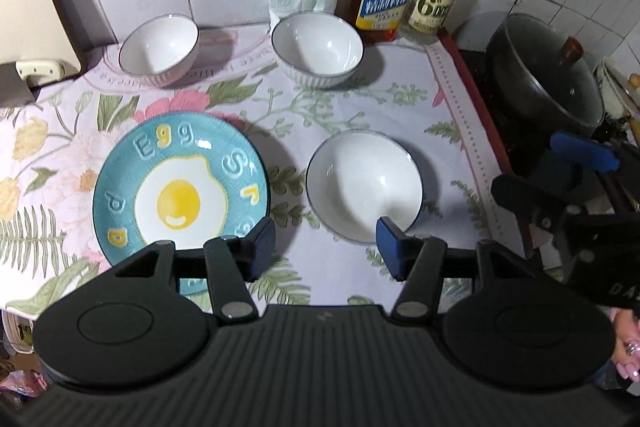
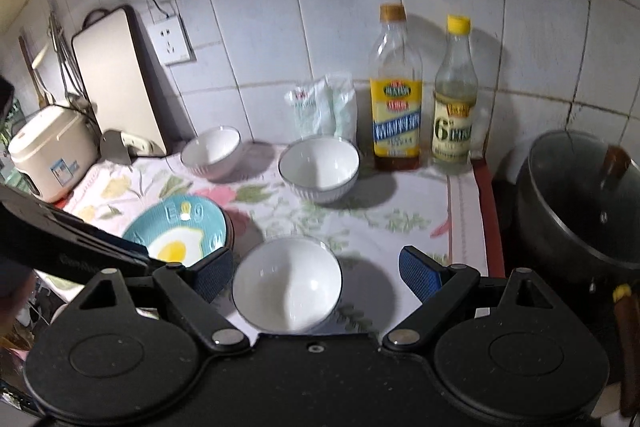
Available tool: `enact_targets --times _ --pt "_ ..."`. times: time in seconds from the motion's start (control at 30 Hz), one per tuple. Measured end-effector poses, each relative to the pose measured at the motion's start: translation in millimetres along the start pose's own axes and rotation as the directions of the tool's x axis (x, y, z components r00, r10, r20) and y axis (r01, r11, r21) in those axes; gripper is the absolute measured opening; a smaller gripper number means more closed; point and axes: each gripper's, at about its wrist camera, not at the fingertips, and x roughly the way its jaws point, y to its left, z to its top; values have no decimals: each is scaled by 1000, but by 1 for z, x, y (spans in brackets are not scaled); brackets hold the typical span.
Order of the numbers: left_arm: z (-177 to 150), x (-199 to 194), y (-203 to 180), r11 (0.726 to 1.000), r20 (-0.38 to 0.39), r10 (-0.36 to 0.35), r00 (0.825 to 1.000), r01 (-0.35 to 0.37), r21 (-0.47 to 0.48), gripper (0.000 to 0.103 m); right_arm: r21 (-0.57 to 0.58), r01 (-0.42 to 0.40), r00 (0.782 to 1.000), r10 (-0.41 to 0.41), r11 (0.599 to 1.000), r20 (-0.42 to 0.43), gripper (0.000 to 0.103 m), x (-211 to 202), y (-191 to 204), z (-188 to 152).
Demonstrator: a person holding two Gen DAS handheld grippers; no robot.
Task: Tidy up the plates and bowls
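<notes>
In the left wrist view the left gripper (image 1: 326, 247), jaws released, hovers between the egg plate (image 1: 180, 187) and nearest white bowl (image 1: 364, 185) near the counter's front edge, while in the right wrist view the right gripper (image 2: 316, 273), jaws released, straddles that bowl (image 2: 287, 285), best gripped squarely by its rim.

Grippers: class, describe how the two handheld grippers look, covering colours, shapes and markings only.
Left gripper and right gripper match: ribbed black bodies, two round black discs, angled black linkage arms with silver pivot pins, and textured blue pads on the fingers. No cables or sleeves show.
</notes>
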Motion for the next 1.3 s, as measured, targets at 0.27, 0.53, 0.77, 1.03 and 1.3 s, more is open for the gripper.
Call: enact_targets --times 0.27,0.53,0.77,1.03,1.3 --pt "43 -1 3 998 54 13 998 -10 -64 55 -41 -34 999 35 999 30 92 12 -17 47" --pt "76 28 13 980 117 15 993 9 -201 55 -49 -86 996 87 995 3 92 71 -45 83" --pt "95 72 21 954 145 50 988 -4 -300 55 23 -155 985 156 988 -70 89 146 -71 94" --pt "106 128 33 916 131 95 987 -35 -399 53 59 -189 965 196 980 -175 83 219 -84 91" --pt "115 167 46 894 111 95 989 -35 -446 51 97 -178 948 197 979 -252 66 269 -92 89"
